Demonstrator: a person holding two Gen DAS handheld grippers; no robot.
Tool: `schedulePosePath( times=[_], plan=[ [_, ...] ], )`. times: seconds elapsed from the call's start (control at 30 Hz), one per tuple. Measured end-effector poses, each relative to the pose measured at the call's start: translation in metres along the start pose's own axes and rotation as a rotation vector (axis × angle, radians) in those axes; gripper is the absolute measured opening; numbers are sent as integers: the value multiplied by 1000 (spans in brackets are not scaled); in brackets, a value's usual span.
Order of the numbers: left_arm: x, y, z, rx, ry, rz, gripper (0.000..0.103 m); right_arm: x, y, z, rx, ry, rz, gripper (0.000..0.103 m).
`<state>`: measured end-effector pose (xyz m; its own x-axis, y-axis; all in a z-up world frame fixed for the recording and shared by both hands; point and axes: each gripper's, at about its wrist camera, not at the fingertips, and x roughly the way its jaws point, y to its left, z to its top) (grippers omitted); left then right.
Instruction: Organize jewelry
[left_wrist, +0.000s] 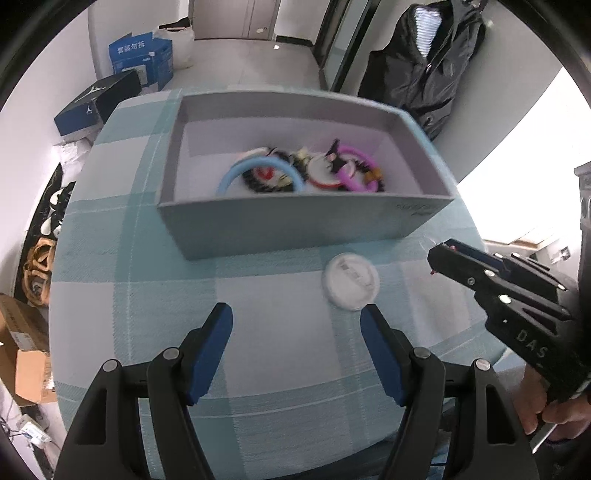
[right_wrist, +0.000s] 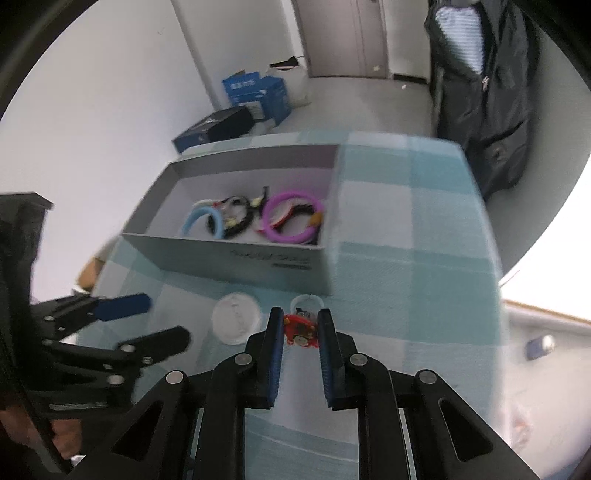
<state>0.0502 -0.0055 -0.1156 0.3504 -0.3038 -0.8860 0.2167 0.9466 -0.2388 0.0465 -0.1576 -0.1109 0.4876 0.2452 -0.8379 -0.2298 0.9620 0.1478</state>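
Several bangles (left_wrist: 295, 173) already lie in the grey box (left_wrist: 295, 225) ahead of both tools. The right hand-held gripper (right_wrist: 301, 328) is clenched on a small red trinket (right_wrist: 301, 330); the left hand-held gripper (left_wrist: 295, 332) stands released and empty. Judging by this, the trinket and the white disc (left_wrist: 351, 280), just ahead of the left one on the bench (left_wrist: 147, 295), remain unsorted.

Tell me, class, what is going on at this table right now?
A person holds a gripper in each hand over a checked tablecloth. The right gripper is shut on a small red trinket. The left gripper is open and empty. A grey box already holds bracelets, including a blue ring and a purple ring. A white disc lies beside it.
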Motion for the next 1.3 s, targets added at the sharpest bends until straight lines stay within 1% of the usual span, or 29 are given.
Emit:
schedulePosePath(
  times=[0.07,0.17,0.27,0.5,0.6,0.67,0.7,0.77,0.83,0.9,0.97,1.03,1.07,1.17,1.3],
  plan=[
    [-1,-4,2,7,-2,-28,68,-5,-3,1,14,8,5,17],
    [5,-13,3,38,5,-9,68,-17,-4,3,11,-12,6,17],
    [12,-20,5,56,23,-20,68,-29,-10,8,35,-43,23,17],
    [19,-25,14,53,33,4,67,-49,-23,26,70,-108,55,17],
    [24,-29,15,56,56,11,67,-57,-30,29,87,-132,66,17],
    [26,-35,17,94,66,37,67,-59,-35,30,103,-137,79,17],
    [27,-37,18,103,75,33,67,-61,-36,29,107,-137,81,17],
    [27,-38,19,91,80,21,66,-63,-38,29,113,-140,88,17],
    [28,-40,17,105,79,39,65,-65,-38,29,111,-144,94,17],
    [29,-47,15,147,74,86,56,-67,-38,30,108,-150,97,17],
    [30,-51,12,184,69,113,55,-67,-38,29,110,-151,101,17],
    [30,-51,12,192,67,112,55,-66,-38,29,113,-150,105,17],
    [30,-50,12,195,66,111,53,-66,-39,29,113,-149,105,17],
    [28,-48,12,201,58,133,37,-66,-39,29,114,-146,107,17],
    [28,-47,12,204,58,131,38,-64,-38,29,114,-141,107,17]
  ],
)
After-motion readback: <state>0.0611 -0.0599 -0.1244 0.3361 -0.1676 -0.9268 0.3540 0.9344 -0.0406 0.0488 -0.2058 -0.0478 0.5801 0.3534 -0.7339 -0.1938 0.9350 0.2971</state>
